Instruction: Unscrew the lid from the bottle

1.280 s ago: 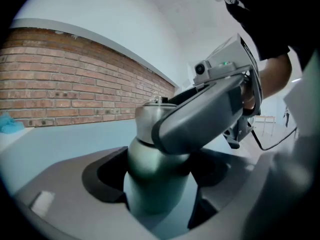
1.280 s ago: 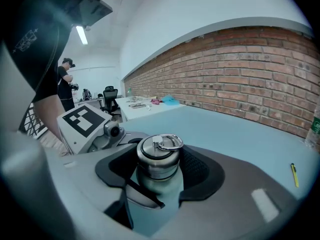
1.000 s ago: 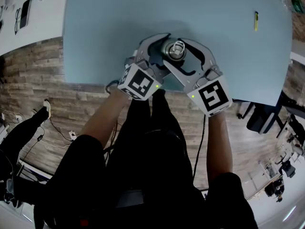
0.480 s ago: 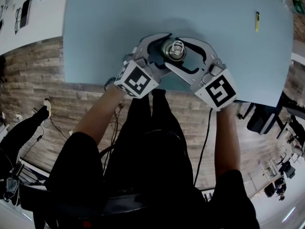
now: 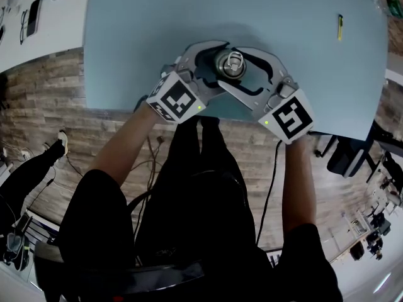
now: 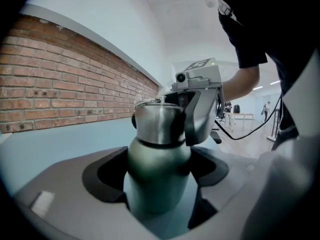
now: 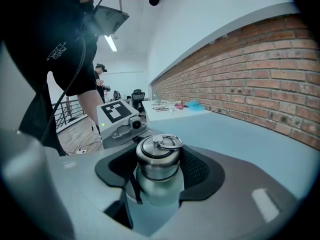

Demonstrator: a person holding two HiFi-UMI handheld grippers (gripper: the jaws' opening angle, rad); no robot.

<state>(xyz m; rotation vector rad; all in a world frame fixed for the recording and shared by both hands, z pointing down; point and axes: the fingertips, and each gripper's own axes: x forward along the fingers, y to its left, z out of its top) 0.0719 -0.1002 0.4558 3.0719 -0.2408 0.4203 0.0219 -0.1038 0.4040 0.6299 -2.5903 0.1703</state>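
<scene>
A steel bottle stands upright on the light blue table [image 5: 145,30], close to its near edge. Its body [image 6: 157,179] sits between the black pads of my left gripper [image 6: 159,194], which press on both of its sides. The polished lid [image 7: 159,159] carries a small ring [image 7: 168,142] on top. My right gripper [image 7: 157,189] is shut around that lid from the opposite side. In the head view both grippers meet around the lid [image 5: 230,63], left gripper [image 5: 213,67] low on the bottle, right gripper [image 5: 245,73] higher.
A small yellow pen-like item [image 5: 338,27] lies far right on the table. A white desk [image 5: 44,24] with a phone stands at the upper left. Dark chairs [image 5: 346,156] stand on the wooden floor to the right. A brick wall runs behind the table.
The left gripper's marker cube has swung left and the right one's has swung right, so the two grippers have turned opposite ways about the bottle. The bottle stays in the same spot.
</scene>
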